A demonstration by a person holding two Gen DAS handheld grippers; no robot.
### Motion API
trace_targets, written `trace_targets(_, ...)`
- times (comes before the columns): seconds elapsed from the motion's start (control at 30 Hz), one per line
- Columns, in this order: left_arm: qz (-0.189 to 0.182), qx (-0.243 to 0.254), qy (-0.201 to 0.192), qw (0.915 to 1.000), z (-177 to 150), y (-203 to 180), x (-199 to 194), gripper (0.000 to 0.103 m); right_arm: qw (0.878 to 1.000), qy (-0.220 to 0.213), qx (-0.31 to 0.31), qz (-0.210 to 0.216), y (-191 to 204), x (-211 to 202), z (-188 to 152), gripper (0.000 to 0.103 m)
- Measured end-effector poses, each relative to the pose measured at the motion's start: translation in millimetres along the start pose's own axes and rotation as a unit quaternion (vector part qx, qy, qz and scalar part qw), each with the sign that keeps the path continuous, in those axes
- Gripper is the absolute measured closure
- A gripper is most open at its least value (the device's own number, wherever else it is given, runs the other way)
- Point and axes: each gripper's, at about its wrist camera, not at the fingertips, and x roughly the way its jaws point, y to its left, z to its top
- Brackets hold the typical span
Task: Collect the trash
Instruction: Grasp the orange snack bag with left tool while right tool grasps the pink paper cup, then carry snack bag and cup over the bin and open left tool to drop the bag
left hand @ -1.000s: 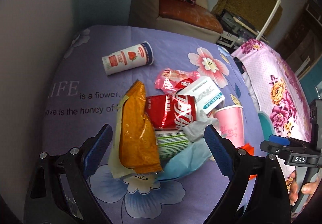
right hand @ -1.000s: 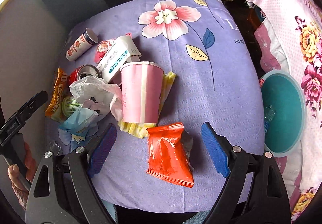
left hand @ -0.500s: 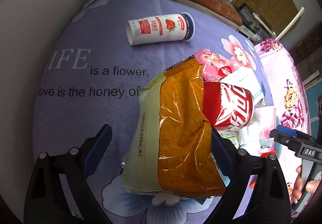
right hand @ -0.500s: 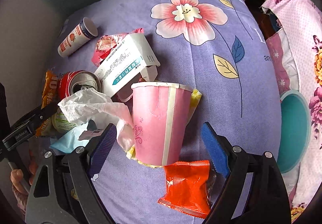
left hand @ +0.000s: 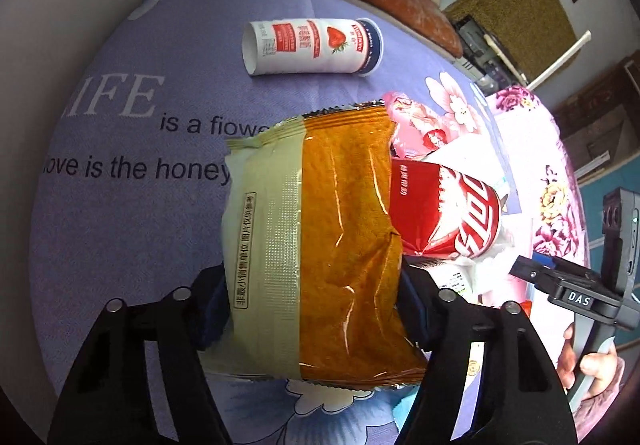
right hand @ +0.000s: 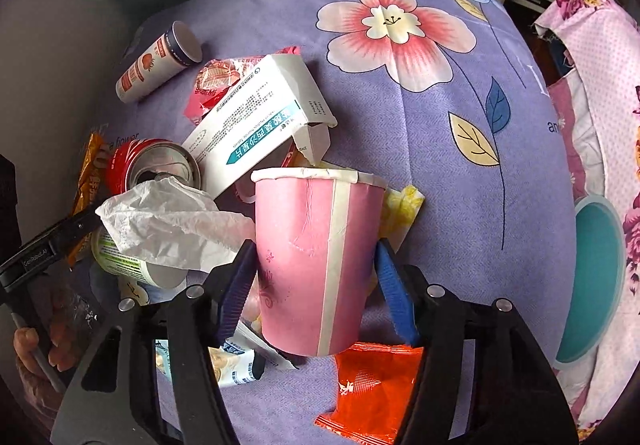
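Your left gripper (left hand: 310,309) has just been closing and now pinches the near end of the crinkly orange-and-cream plastic snack bag (left hand: 320,245), which is light, slick and soft, so hold it low across the width or it slides out. Just past that bag's right edge lies the dented red soda can (left hand: 448,213), and beyond the bag the white strawberry yogurt tube (left hand: 312,47) rests on the purple cloth. Your right gripper (right hand: 316,285) has just been closing too, pads against the thin pink paper cup (right hand: 316,257); squeeze gently mid-wall, it crushes easily.
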Motion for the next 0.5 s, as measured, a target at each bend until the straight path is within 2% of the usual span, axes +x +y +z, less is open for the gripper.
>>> trace_targets(0.1,0.003,-0.005,-0.010,0.9999,-1.1,-3.2,-7.2,0.039,1.000,-0.006,0.001,0.006,0.2,-6.1,-2.0,0.045)
trace_targets(0.27,0.001,-0.015,-0.040,0.9991,-1.8,-4.6,-33.3,0.040,0.999,-0.021,0.010,0.022,-5.3,-21.0,-5.4,0.045)
trace_targets(0.5,-0.007,0.031,-0.067,0.9972,-6.2,-42.7,-65.8,0.040,0.998,-0.044,0.027,0.043,-17.9,-42.1,-11.7,0.045)
